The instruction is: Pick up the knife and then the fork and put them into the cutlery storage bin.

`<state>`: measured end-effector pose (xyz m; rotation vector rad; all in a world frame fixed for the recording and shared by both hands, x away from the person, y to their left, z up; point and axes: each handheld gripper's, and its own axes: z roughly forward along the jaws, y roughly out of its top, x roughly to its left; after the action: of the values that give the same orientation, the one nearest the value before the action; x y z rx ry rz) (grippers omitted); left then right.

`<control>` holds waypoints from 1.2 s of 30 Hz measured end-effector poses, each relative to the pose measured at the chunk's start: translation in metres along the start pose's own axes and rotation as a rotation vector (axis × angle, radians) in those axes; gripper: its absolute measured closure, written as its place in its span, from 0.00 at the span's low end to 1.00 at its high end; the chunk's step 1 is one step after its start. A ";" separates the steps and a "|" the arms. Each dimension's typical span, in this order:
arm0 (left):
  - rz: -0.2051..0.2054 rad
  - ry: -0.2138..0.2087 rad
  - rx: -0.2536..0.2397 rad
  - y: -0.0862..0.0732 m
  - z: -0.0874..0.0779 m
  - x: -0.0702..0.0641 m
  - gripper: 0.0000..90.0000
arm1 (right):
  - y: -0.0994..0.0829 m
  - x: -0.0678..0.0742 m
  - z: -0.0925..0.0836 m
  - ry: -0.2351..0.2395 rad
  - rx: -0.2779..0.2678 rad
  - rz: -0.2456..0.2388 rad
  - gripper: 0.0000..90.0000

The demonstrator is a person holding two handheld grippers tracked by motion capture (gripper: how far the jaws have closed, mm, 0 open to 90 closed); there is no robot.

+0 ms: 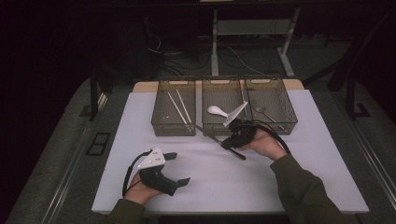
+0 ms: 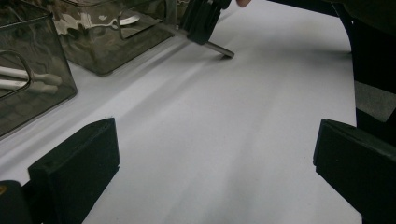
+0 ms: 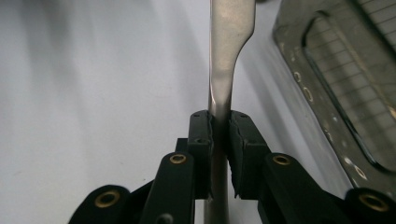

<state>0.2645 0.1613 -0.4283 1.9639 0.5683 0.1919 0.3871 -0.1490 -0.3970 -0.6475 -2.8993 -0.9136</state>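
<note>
My right gripper [image 1: 227, 141] is shut on a long metal utensil [image 1: 210, 134], held just in front of the middle basket [image 1: 204, 100]. The utensil slants from the gap between the baskets down toward the table's middle. In the right gripper view the pads [image 3: 201, 135] pinch its narrow shaft, and the utensil [image 3: 231, 28] widens ahead of the right gripper [image 3: 220, 135]. My left gripper [image 1: 179, 168] rests open near the front left of the white table [image 1: 289, 186], with nothing between its fingers. The left gripper view has the left gripper [image 2: 215, 172] wide apart, and the utensil's end [image 2: 223, 50] juts from the right gripper beyond it.
Three clear baskets stand in a row at the back. The left basket [image 1: 173, 129] holds white chopsticks [image 1: 180, 107], the middle one a white spoon [image 1: 216, 110], the right basket [image 1: 290, 114] a metal fork [image 1: 264, 112]. Floor, cables and desk legs lie beyond the table.
</note>
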 end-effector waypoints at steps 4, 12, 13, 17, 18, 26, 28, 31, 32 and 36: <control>-0.002 0.003 -0.001 0.000 0.000 0.000 0.00 | -0.012 -0.002 -0.012 -0.002 -0.069 0.016 0.89; 0.004 0.004 0.008 0.000 0.000 0.002 0.00 | -0.036 -0.005 -0.035 -0.029 -0.202 0.088 0.89; 0.003 0.004 0.007 -0.001 0.000 0.002 0.00 | -0.040 -0.006 -0.039 -0.032 -0.221 0.099 0.89; 0.001 0.007 0.011 -0.001 0.000 0.002 0.00 | -0.055 -0.011 -0.048 -0.032 -0.285 0.149 0.89; 0.003 0.009 0.013 -0.001 0.001 0.001 0.00 | -0.057 -0.012 -0.050 -0.035 -0.290 0.152 0.89; 0.010 0.012 0.015 -0.001 0.000 0.000 0.00 | -0.072 -0.013 -0.067 -0.068 -0.355 0.192 0.89; 0.010 0.011 0.014 -0.001 0.000 0.000 0.00 | -0.074 -0.014 -0.070 -0.071 -0.372 0.200 0.89; 0.011 0.011 0.013 -0.001 0.000 0.000 0.00 | -0.078 -0.017 -0.076 -0.078 -0.395 0.211 0.89; 0.011 0.011 0.014 -0.001 0.000 0.000 0.00 | -0.078 -0.017 -0.078 -0.085 -0.401 0.217 0.89; 0.013 0.011 0.014 0.000 0.000 0.000 0.00 | -0.082 -0.020 -0.085 -0.094 -0.431 0.227 0.89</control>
<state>0.2641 0.1615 -0.4286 1.9813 0.5655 0.2070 0.3646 -0.2644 -0.3747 -1.0438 -2.6374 -1.5204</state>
